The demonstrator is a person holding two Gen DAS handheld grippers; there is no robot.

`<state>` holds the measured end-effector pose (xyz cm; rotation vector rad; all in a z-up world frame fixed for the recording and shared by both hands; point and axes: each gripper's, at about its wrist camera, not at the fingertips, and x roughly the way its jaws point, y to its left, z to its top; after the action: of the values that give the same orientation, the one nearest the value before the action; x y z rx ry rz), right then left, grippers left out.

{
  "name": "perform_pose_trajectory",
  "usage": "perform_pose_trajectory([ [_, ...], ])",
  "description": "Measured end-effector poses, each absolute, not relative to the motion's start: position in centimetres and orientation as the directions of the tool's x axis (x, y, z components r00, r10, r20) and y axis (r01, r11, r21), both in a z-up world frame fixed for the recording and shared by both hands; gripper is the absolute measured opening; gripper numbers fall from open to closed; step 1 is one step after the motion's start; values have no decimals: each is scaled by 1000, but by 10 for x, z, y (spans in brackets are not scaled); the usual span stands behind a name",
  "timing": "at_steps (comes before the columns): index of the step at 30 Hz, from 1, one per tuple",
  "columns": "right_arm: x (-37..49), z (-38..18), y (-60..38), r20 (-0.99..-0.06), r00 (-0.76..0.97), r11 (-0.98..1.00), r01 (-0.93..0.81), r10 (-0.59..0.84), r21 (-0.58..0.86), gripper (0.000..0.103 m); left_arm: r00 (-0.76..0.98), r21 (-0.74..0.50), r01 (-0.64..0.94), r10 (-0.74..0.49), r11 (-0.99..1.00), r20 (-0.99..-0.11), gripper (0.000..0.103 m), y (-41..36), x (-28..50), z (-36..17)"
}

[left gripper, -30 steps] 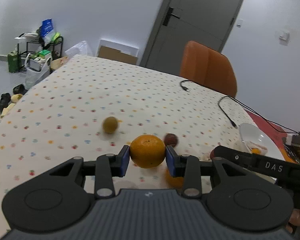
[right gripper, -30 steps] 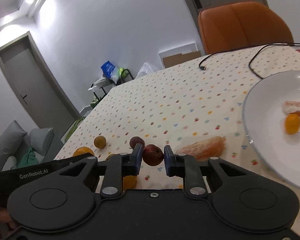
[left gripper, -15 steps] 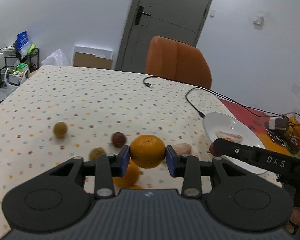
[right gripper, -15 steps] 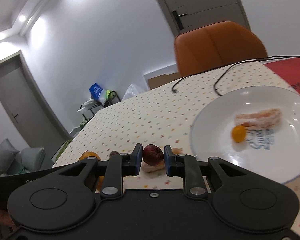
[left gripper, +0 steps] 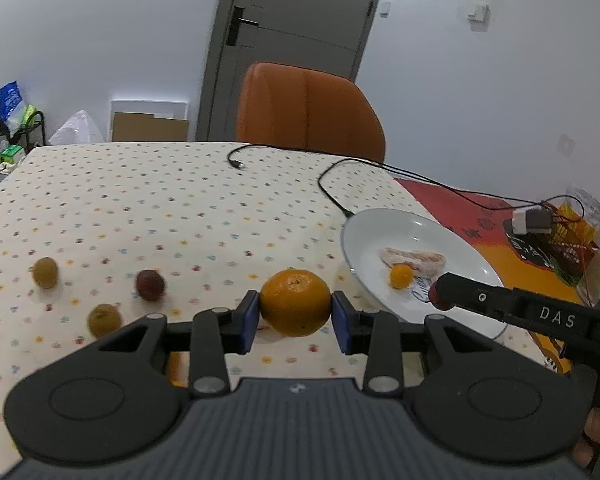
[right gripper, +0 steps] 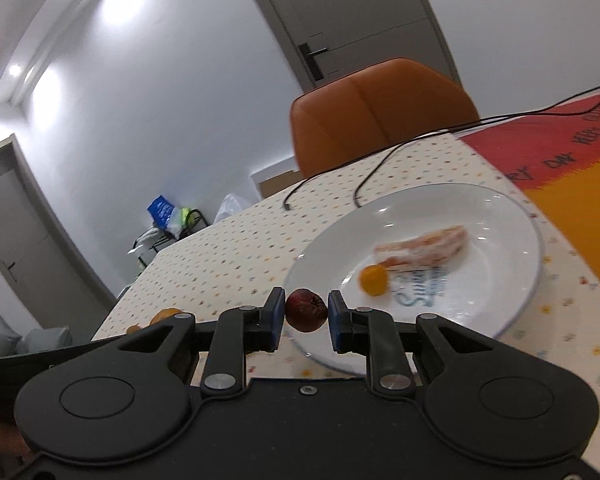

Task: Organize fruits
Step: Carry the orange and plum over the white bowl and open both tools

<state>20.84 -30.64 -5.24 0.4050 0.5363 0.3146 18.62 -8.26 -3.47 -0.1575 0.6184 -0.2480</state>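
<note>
Right wrist view: right tool [right gripper: 307,311] pinching dark red fruit [right gripper: 306,310], now nearer white plate [right gripper: 516,248].

Orange fruit [left gripper: 175,368] at 7 o'clock mostly hidden behind left tool's [left gripper: 295,322] body; wrapped item on plate [right gripper: 508,216] motion-blurred; blue print [right gripper: 418,290] unreadable.

I am working in a lived-in home dining room: a counter under a cream cloth dotted with small coloured flowers [left gripper: 188,208], an orange leather dining chair [left gripper: 308,112] pushed up to its far side, and a grey interior door with a black lever handle [left gripper: 296,36] behind. A black wire rack heaped with bags [left gripper: 8,128] and a flat cardboard box [left gripper: 150,126] stand along the white wall.
</note>
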Motion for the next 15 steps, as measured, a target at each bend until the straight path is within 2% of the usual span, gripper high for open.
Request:
perform_pose_trajectory([
  [10,205,-61,-344,-417,842,871,-119,343,476,22,778,-184,236,-299,954,-553,37,-116,191,-32],
  [12,204,-63,-348,-419,848,874,-101,325,474,28,776,-177,249,-306,952,-551,37,-123,193,-31],
  [14,201,-64,-353,-421,862,884,-64,282,463,41,774,-174,259,-312,950,-551,37,-130,195,-30],
  [15,199,-64,-355,-418,867,887,-57,271,458,43,774,-173,263,-314,949,-550,37,-133,195,-29],
])
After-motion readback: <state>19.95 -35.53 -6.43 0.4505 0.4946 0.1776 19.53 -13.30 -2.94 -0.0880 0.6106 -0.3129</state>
